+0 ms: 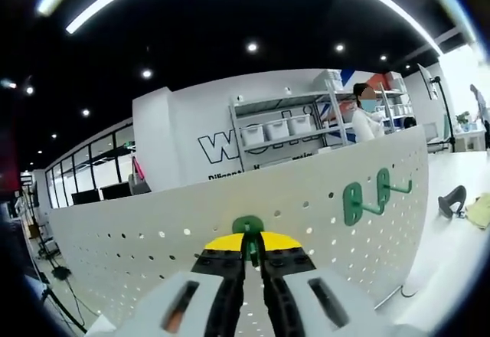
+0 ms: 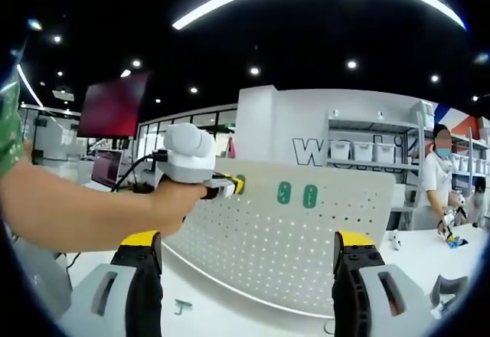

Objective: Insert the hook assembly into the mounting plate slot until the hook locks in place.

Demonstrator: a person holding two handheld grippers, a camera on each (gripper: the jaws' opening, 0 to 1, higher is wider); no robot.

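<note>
A white perforated mounting plate [image 1: 153,222] stands upright on the table. Two green hooks [image 1: 366,195] hang side by side on its right part. My left gripper [image 1: 247,247] is shut on a third green hook [image 1: 248,227], pressed against the plate's upper middle. In the right gripper view the plate [image 2: 291,245] faces me, with both mounted hooks [image 2: 296,194] near its top edge. A hand holds the left gripper [image 2: 236,184] against the top left of the plate. My right gripper [image 2: 249,268] is open in front of the plate, with nothing between its jaws.
A small green hook [image 2: 182,305] lies on the white table [image 2: 230,306] before the plate. A black object [image 1: 452,199] and a yellow item [image 1: 481,211] lie to the plate's right. Shelves with bins [image 1: 283,126] and a person [image 2: 440,180] stand behind.
</note>
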